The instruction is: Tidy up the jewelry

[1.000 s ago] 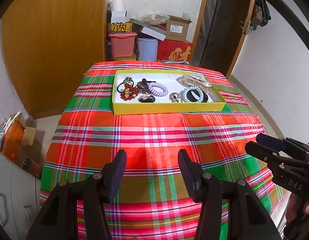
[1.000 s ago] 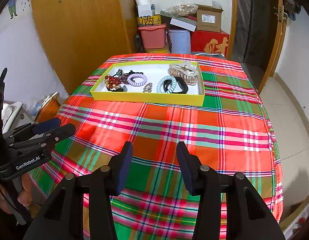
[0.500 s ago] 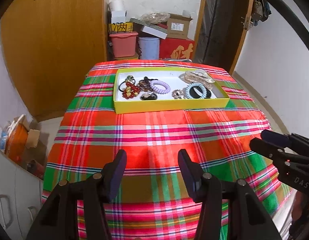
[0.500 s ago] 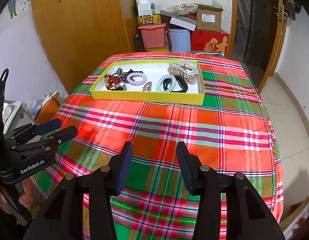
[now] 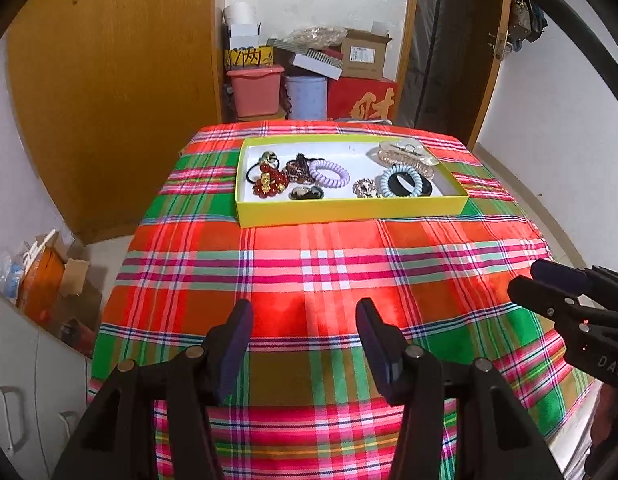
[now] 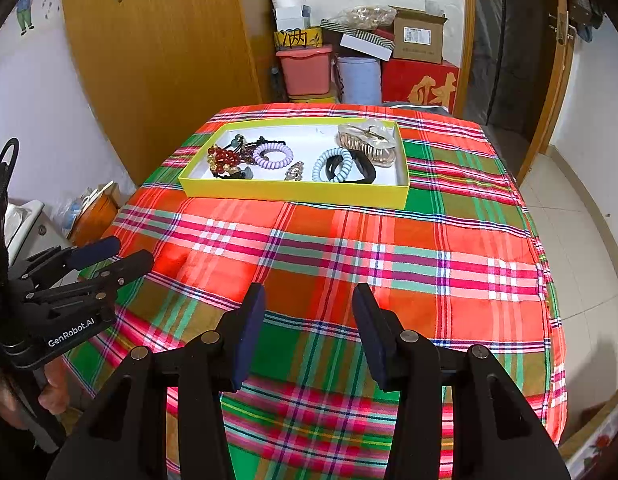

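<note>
A yellow tray [image 5: 349, 208] [image 6: 293, 192] sits on the far half of the plaid-covered table. It holds a red bead bunch [image 5: 269, 185], a purple coil tie [image 5: 329, 173] [image 6: 273, 157], a light blue coil tie [image 5: 401, 182] [image 6: 333, 165], a black band [image 6: 359, 168], a small brooch [image 5: 364, 188], a dark clip [image 5: 306, 193] and a gold hair claw [image 5: 405, 153] [image 6: 369, 140]. My left gripper [image 5: 304, 340] [image 6: 109, 258] and right gripper [image 6: 308, 326] [image 5: 537, 282] are open and empty, over the table's near part.
The plaid cloth [image 5: 329, 272] covers the whole table. A wooden wardrobe [image 5: 109, 80] stands at the left. Boxes and bins [image 5: 309, 72] are stacked behind the table. A door frame [image 6: 549, 80] is at the right. Bags and a white cabinet [image 5: 29, 340] lie at the left floor.
Both grippers have drawn back a little from the tray and the left view has shifted slightly rightward. The jaws stay open. The jewelry has not moved.
</note>
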Available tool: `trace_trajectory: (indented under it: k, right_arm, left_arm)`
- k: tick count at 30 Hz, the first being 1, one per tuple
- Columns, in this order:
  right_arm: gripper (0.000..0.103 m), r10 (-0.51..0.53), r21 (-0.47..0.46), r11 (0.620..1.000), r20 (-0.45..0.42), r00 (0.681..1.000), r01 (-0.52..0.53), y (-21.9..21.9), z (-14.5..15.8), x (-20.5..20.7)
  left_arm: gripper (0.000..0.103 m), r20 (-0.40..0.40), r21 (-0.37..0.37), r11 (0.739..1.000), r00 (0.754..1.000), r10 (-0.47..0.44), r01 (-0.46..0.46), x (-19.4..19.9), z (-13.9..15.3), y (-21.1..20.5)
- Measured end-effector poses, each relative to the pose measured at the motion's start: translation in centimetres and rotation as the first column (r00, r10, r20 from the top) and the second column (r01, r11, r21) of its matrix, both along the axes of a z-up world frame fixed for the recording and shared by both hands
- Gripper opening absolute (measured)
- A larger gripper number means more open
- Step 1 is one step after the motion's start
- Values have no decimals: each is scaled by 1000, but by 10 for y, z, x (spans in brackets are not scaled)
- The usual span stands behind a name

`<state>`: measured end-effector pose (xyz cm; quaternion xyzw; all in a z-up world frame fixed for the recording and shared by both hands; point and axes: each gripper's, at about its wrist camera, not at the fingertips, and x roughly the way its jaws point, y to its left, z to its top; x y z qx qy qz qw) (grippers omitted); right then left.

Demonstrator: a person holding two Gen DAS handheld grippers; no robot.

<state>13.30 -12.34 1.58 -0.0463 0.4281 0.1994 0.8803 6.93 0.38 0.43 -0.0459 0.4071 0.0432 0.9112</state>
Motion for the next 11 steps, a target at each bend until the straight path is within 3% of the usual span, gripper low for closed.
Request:
trace_trajectory:
  k: [11]
  right_arm:
    - [46, 2, 2, 1000, 1, 1000, -2, 0, -1, 0]
  left_arm:
    - [53, 12, -20, 1000, 1000, 11, -10, 4, -1, 6]
